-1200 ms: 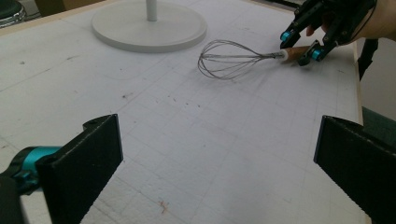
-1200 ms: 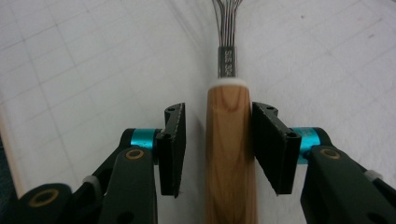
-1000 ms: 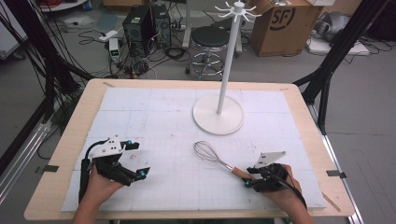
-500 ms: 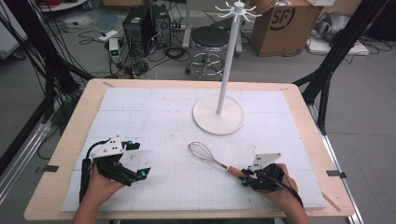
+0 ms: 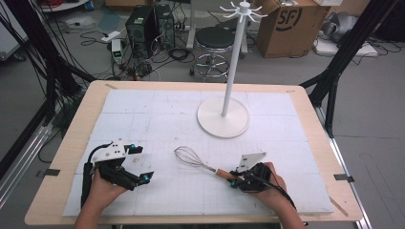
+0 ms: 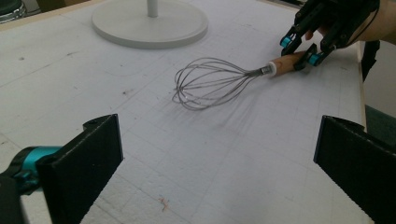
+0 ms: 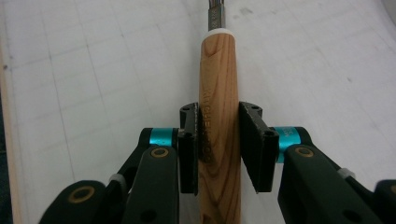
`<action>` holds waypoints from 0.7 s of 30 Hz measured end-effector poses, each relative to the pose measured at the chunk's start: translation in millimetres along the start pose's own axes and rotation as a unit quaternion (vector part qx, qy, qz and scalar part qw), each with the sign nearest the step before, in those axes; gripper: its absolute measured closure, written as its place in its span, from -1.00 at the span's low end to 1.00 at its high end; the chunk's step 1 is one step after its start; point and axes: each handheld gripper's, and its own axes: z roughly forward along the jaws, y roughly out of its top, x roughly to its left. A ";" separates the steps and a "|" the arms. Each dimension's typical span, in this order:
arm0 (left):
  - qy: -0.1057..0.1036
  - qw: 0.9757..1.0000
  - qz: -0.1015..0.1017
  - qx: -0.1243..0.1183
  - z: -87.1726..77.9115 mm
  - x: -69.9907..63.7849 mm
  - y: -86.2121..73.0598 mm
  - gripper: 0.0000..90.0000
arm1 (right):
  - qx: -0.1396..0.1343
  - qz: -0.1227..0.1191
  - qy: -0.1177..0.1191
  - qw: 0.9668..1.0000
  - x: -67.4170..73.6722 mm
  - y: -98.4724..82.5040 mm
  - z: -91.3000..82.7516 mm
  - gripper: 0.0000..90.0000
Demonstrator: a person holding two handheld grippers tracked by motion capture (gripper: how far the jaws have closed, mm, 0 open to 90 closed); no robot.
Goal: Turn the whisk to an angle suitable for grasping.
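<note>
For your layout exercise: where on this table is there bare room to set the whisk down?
Bare mat lies left of the stand base, and between the left hand-held gripper and the whisk. It is crowded around the right hand-held gripper.

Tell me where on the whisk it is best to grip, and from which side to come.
Probably the wooden handle, approached end-on along the whisk: it is straight and solid, while the wire loops would flex. The right gripper already clamps it so.

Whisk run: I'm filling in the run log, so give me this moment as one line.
right gripper: shut on whisk handle | left gripper: open, holding nothing | stand: upright at the far side of the table
</note>
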 end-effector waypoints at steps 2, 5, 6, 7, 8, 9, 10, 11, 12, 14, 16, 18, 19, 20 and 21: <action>0.000 1.000 0.001 -0.001 -0.4 0.1 0.0 -0.96 | -0.002 -0.006 0.005 1.000 1.2 5.2 4.5 0.55; 0.002 1.000 -0.002 -0.001 -0.6 0.1 -0.1 -0.96 | 0.000 -0.012 0.013 1.000 3.1 12.7 9.5 0.55; 0.002 1.000 -0.002 -0.001 -0.3 0.1 -0.2 -0.96 | -0.003 -0.017 0.016 1.000 3.7 15.9 12.8 0.55; 0.003 1.000 -0.003 0.000 -0.2 0.1 -0.2 -0.96 | -0.003 -0.017 0.016 1.000 3.7 15.9 12.8 0.55; 0.004 1.000 -0.001 0.001 -0.1 -0.2 -0.1 -0.96 | -0.007 -0.018 0.021 1.000 4.4 20.3 17.7 0.55; 0.004 1.000 -0.001 0.001 -0.1 -0.2 -0.1 -0.96 | -0.007 -0.018 0.021 1.000 4.4 20.3 17.7 0.55; 0.003 1.000 -0.001 0.000 0.1 -0.4 -0.1 -0.96 | -0.008 -0.017 0.025 1.000 4.3 21.8 19.4 0.55; 0.002 1.000 -0.001 0.000 0.2 -0.6 0.0 -0.96 | -0.015 -0.016 0.030 0.999 3.2 25.6 24.3 0.55; 0.003 1.000 0.000 0.001 0.5 -0.5 -0.1 -0.96 | -0.016 -0.017 0.034 0.999 2.6 27.2 26.1 0.55; 0.002 1.000 0.000 0.001 0.8 -0.6 -0.2 -0.96 | -0.019 -0.018 0.037 0.999 2.6 30.9 29.8 0.55; 0.001 1.000 0.000 0.001 1.0 -0.3 -0.3 -0.96 | -0.019 -0.018 0.041 0.999 2.8 33.0 31.5 0.55; 0.002 1.000 -0.001 0.002 0.8 -0.2 -0.3 -0.96 | -0.018 -0.024 0.042 0.999 3.6 37.5 34.9 0.55; 0.004 1.000 0.000 0.001 0.6 0.0 -0.3 -0.96 | -0.015 -0.030 0.046 0.998 4.4 42.5 38.0 0.55; 0.005 1.000 0.000 0.002 0.5 0.1 -0.3 -0.96 | -0.014 -0.032 0.046 0.998 4.8 44.3 39.4 0.55; 0.005 1.000 -0.001 0.001 0.4 0.2 -0.3 -0.96 | -0.014 -0.032 0.046 0.998 4.8 44.3 39.4 0.55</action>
